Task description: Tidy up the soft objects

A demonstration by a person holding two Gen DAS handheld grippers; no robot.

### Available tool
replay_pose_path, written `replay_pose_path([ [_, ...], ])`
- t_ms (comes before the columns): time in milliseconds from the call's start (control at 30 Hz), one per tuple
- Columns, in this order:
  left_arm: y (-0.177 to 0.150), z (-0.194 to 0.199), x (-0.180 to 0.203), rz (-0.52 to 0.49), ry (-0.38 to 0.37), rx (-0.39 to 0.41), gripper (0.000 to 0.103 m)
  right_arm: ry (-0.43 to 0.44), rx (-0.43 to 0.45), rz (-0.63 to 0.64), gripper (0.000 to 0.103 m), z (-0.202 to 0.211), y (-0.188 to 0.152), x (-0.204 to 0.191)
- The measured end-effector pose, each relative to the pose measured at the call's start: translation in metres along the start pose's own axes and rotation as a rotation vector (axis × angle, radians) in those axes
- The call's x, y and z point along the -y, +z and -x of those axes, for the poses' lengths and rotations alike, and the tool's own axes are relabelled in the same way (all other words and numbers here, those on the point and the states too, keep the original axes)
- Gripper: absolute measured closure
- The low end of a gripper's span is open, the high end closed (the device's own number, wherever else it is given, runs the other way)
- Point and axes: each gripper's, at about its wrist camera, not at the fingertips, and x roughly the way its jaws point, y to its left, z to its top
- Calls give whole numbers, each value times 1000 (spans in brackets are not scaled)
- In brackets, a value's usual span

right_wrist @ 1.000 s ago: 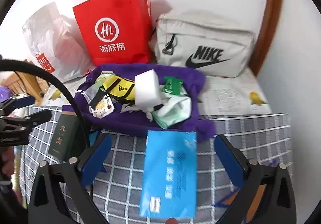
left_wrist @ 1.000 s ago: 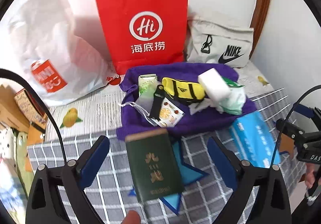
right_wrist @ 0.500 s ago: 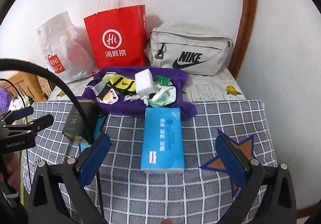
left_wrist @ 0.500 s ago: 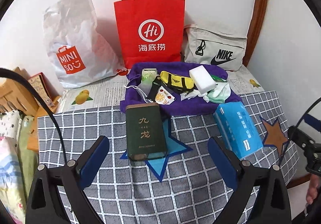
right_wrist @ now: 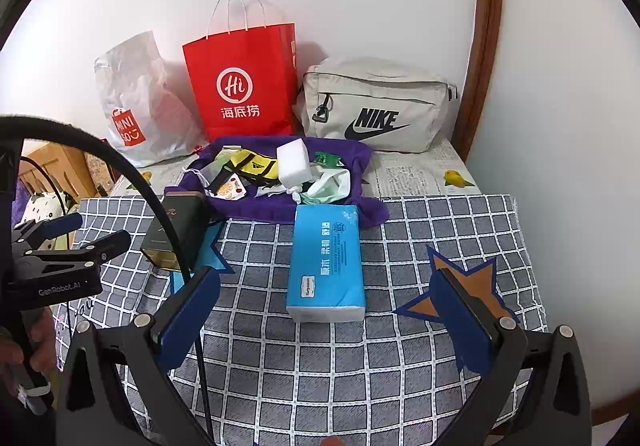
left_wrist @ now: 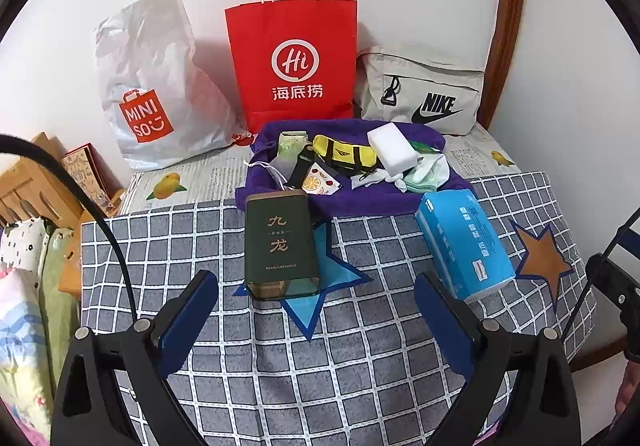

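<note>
A purple towel (left_wrist: 352, 202) (right_wrist: 280, 208) lies at the back of the checked table and carries a white sponge (left_wrist: 392, 150) (right_wrist: 294, 164), a yellow pouch (left_wrist: 344, 156) (right_wrist: 256, 166), a pale green cloth (left_wrist: 428, 174) (right_wrist: 330, 186) and small packets. In front of it lie a dark green box (left_wrist: 280, 250) (right_wrist: 176, 230) and a blue tissue pack (left_wrist: 464, 246) (right_wrist: 326, 262). My left gripper (left_wrist: 316, 322) is open, held back from the box. My right gripper (right_wrist: 326, 326) is open, just short of the tissue pack. Neither holds anything.
Against the wall stand a white Miniso plastic bag (left_wrist: 156, 86), a red paper bag (left_wrist: 294, 62) (right_wrist: 244, 86) and a beige Nike bag (left_wrist: 424, 94) (right_wrist: 372, 106). Wooden furniture and fabric (left_wrist: 28, 230) sit left of the table. The checked tablecloth (right_wrist: 320, 366) covers the near side.
Both grippers have pulled back and up from the table, so the box, tissue pack and towel pile look smaller and farther. The box and tissue pack now lie free in front of the open grippers.
</note>
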Motion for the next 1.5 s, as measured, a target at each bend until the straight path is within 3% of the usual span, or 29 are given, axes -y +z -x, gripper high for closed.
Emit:
replay_pose_path([
  [1500, -2, 1, -3, -21, -11, -27, 4, 14, -4, 5, 0, 4, 2, -7],
])
